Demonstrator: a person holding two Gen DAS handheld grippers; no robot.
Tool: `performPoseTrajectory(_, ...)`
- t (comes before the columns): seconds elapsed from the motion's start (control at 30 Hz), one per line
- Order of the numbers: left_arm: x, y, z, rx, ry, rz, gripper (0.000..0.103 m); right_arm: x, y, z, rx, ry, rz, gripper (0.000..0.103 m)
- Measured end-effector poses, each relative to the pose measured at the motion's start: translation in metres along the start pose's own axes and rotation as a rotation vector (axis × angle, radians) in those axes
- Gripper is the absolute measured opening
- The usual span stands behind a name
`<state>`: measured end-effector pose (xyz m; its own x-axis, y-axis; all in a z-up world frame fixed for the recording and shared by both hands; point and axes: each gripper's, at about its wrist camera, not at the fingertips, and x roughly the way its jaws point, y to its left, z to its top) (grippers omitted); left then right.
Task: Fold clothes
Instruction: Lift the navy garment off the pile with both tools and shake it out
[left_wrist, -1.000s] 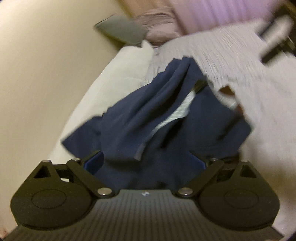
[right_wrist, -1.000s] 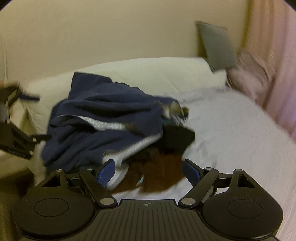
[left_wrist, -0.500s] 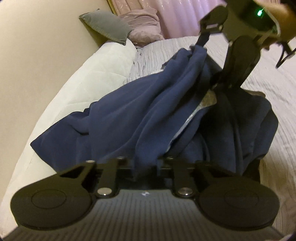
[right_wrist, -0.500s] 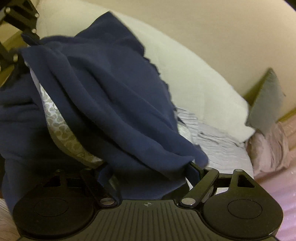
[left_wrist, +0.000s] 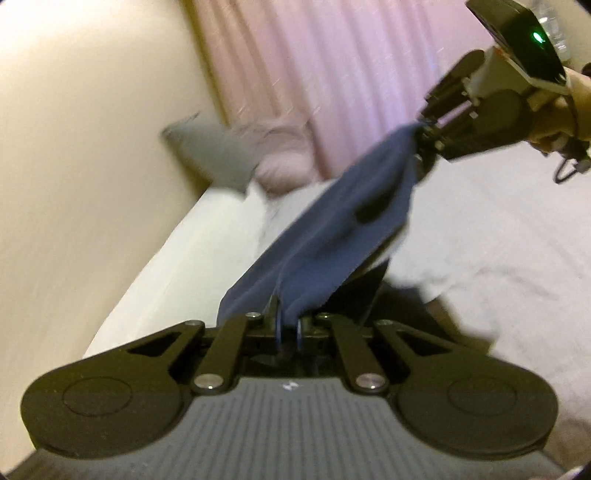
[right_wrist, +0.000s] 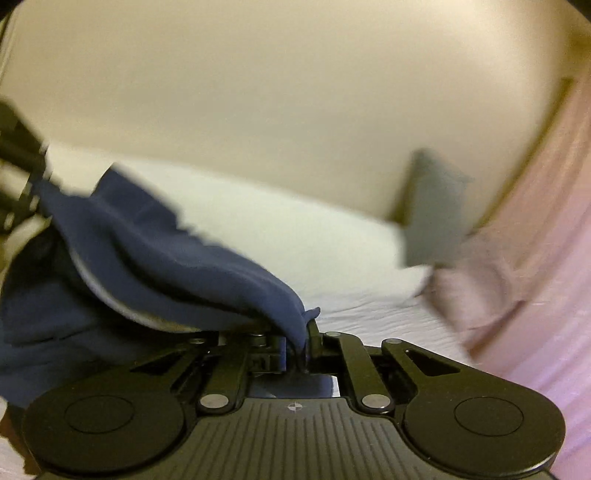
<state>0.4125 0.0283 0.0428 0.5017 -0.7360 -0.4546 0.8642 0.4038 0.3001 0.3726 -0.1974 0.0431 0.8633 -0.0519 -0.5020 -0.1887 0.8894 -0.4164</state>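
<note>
Navy garment (left_wrist: 332, 236) hangs stretched between both grippers, each one's jaws clamped on an edge.

Counted: one navy garment (left_wrist: 332, 236), two grippers, left (left_wrist: 289, 329) and right (right_wrist: 295, 349), one grey cushion (right_wrist: 432, 210) right of centre, one pink pillow (right_wrist: 476, 280), one pink curtain (left_wrist: 332, 74), one person's hand (left_wrist: 561, 118) upper right.

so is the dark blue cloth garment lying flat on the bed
No, the dark blue cloth garment hangs stretched in the air between the left hand-held gripper and right hand-held gripper.
</note>
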Motion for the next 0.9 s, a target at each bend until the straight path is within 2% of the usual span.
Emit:
performPoseTrajectory(0.07, -0.007, -0.034, 0.018, 0.034, -0.036, -0.068, 0.005, -0.039, -0.018, -0.011, 0.030, -0.020, -0.064, 0.006)
performPoseTrajectory(0.13, -0.015, -0.077, 0.031, 0.087, -0.061, -0.143, 0.005, -0.083, -0.031, -0.040, 0.049, -0.010, -0.127, 0.006)
performPoseTrajectory(0.23, -0.024, -0.147, 0.043, 0.131, -0.081, -0.262, 0.005, -0.156, -0.041, -0.103, 0.102, 0.061, -0.206, 0.006)
performPoseTrajectory(0.33, -0.030, -0.223, 0.051, 0.145, -0.082, -0.407, 0.005, -0.236, -0.030, -0.175, 0.193, 0.162, -0.271, 0.006)
performPoseTrajectory(0.43, -0.038, -0.311, 0.050, 0.185, -0.052, -0.557, 0.005, -0.313, -0.024, -0.250, 0.302, 0.282, -0.344, 0.006)
performPoseTrajectory(0.63, -0.052, -0.484, 0.033, 0.292, 0.068, -0.865, 0.003, -0.439, -0.010, -0.361, 0.458, 0.502, -0.488, 0.006)
performPoseTrajectory(0.73, -0.046, -0.538, 0.024, 0.338, 0.138, -0.972, 0.000, -0.486, -0.007, -0.395, 0.549, 0.583, -0.514, 0.006)
performPoseTrajectory(0.8, -0.043, -0.556, 0.021, 0.363, 0.162, -1.022, 0.000, -0.505, -0.004, -0.414, 0.581, 0.616, -0.522, 0.005)
performPoseTrajectory(0.9, -0.031, -0.559, 0.023, 0.407, 0.176, -1.059, 0.000, -0.524, 0.005, -0.427, 0.655, 0.642, -0.543, 0.005)
